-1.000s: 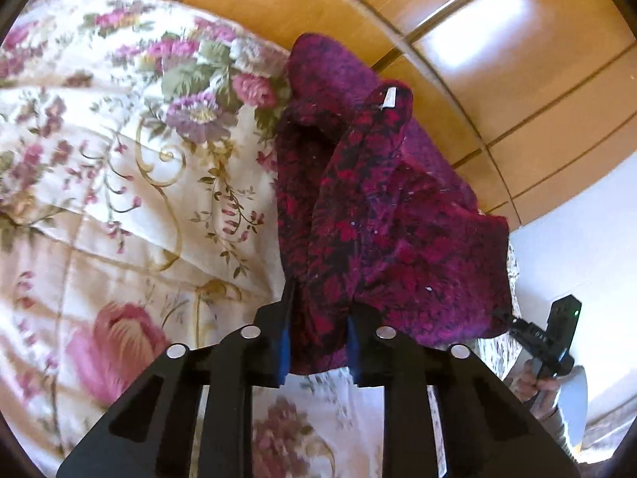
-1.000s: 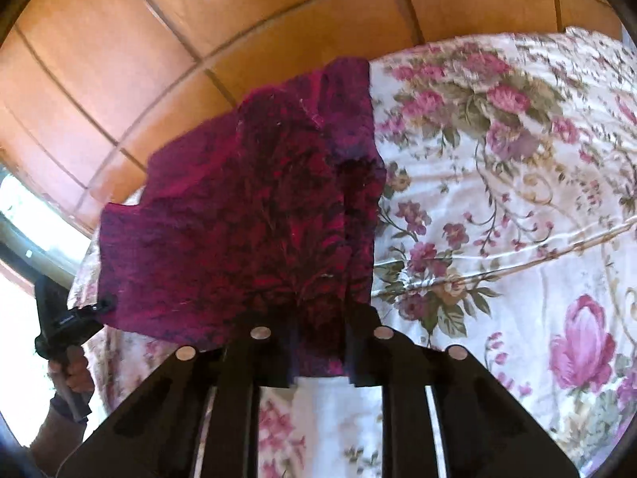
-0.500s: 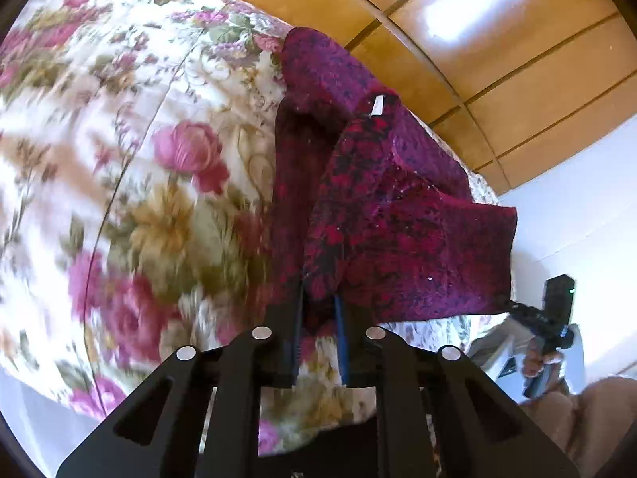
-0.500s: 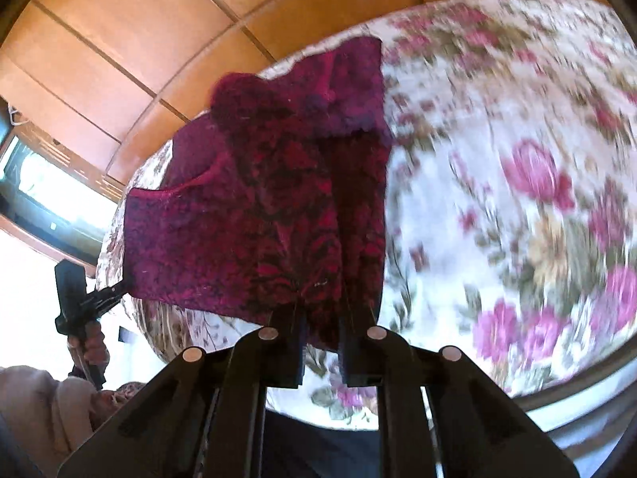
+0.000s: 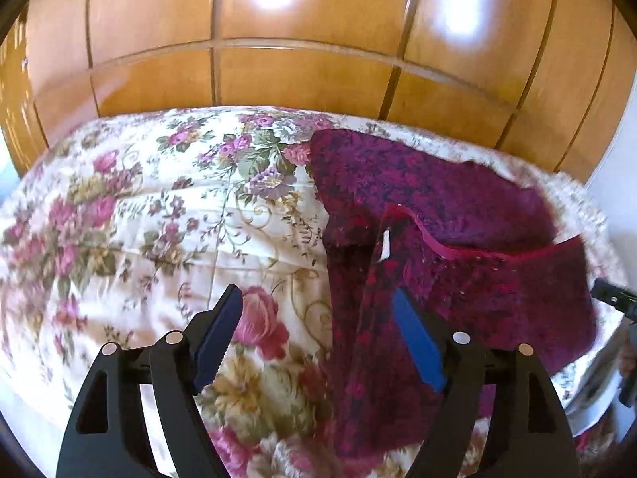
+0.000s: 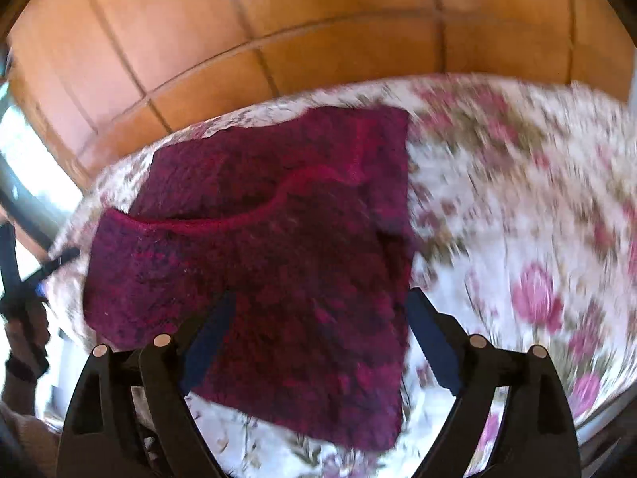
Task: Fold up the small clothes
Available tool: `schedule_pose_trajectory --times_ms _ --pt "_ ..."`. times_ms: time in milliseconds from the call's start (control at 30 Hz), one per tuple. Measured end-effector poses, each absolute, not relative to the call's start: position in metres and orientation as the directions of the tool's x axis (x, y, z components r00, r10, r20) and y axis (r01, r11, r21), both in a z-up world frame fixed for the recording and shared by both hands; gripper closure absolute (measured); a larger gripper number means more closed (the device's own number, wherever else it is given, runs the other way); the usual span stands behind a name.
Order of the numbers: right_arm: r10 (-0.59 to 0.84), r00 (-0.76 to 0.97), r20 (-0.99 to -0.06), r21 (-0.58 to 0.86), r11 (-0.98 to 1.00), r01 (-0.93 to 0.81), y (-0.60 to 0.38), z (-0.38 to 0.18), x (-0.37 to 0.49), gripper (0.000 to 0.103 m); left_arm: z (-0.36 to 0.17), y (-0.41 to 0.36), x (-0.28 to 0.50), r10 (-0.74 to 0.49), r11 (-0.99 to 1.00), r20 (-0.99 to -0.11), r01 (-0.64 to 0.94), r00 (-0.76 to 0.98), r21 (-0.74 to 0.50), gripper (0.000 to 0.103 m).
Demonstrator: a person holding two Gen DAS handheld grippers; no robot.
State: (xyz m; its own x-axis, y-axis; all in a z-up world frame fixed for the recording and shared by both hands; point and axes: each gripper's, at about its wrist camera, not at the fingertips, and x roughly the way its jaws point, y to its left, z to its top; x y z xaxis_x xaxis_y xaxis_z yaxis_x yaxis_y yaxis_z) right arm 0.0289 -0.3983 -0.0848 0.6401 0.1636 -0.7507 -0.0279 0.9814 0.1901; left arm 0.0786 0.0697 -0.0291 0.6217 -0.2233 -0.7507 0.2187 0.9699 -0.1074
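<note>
bed (image 5: 131, 239): flowered cover, wooden panels behind.
garment (image 6: 278, 263): dark red knit, folded, flat at the cover's near edge.
step: fold looked laid; best to lift clear without snagging the knit.
left gripper (image 5: 318, 338): jaws just opened, released, straddling the garment's left edge.
right gripper (image 6: 318, 342): jaws just opened, released, above the near hem, tilted down.

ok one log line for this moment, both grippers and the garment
left gripper: jaws just opened, nothing gripped | right gripper: jaws just opened, nothing gripped | garment: released, folded on bedspread
</note>
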Motion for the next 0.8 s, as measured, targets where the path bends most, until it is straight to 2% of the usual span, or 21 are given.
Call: schedule_pose_trajectory --times_ms 67,267,467,800 --pt "0.11 0.65 -0.752 0.108 0.993 -0.044 -0.384 -0.089 0.035 0.01 -0.031 0.062 0.083 -0.205 0.973 -0.751 0.213 0.627 -0.088 0.026" --pt "0.016 0.642 -0.766 -0.015 0.999 -0.043 -0.373 -0.107 0.05 0.009 -0.028 0.055 0.089 -0.125 0.989 -0.733 0.144 0.668 -0.036 0.026" --pt "-0.003 0.641 -0.768 -0.004 1.0 -0.001 -0.376 -0.111 0.059 0.007 -0.03 0.056 0.092 -0.064 0.993 -0.739 0.117 0.671 0.02 0.023" --pt "-0.022 0.654 -0.757 0.054 0.994 0.096 -0.391 -0.103 0.064 0.005 -0.032 0.069 0.095 -0.042 0.996 -0.739 0.082 0.672 0.018 0.023"
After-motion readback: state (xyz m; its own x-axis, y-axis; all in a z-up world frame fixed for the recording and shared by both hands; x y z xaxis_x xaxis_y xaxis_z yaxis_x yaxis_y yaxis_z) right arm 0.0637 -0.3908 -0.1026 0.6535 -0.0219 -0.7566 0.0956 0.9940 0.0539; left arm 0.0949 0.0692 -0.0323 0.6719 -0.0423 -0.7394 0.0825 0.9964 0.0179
